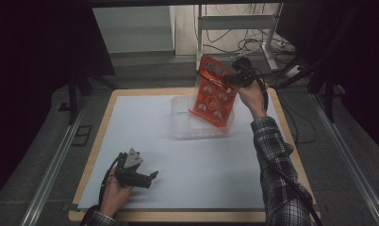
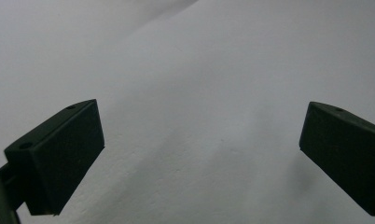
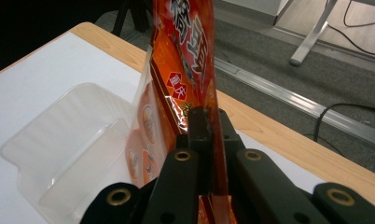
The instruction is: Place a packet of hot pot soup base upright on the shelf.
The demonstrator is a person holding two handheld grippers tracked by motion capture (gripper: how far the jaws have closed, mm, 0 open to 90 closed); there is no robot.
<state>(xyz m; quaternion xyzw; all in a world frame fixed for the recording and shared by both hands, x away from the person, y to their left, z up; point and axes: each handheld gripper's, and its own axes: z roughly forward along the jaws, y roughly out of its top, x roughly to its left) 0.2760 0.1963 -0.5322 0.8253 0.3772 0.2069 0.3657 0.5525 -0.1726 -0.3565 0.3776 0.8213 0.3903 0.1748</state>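
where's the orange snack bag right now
In the high view the orange snack bag hangs at the far right of the table, pinched near its top by the right gripper, its lower end dipping into the clear plastic tray.

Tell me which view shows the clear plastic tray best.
The high view: the clear plastic tray shows whole on the white sheet, with the orange packet held over its right part. The right gripper view shows it close but cut off. The left gripper view looks at bare sheet.

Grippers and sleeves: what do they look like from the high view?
Both grippers are black. The left gripper carries a grey three-cornered plate on top; a black cable trails from the right gripper along the forearm. Both sleeves are dark plaid with pale lines.
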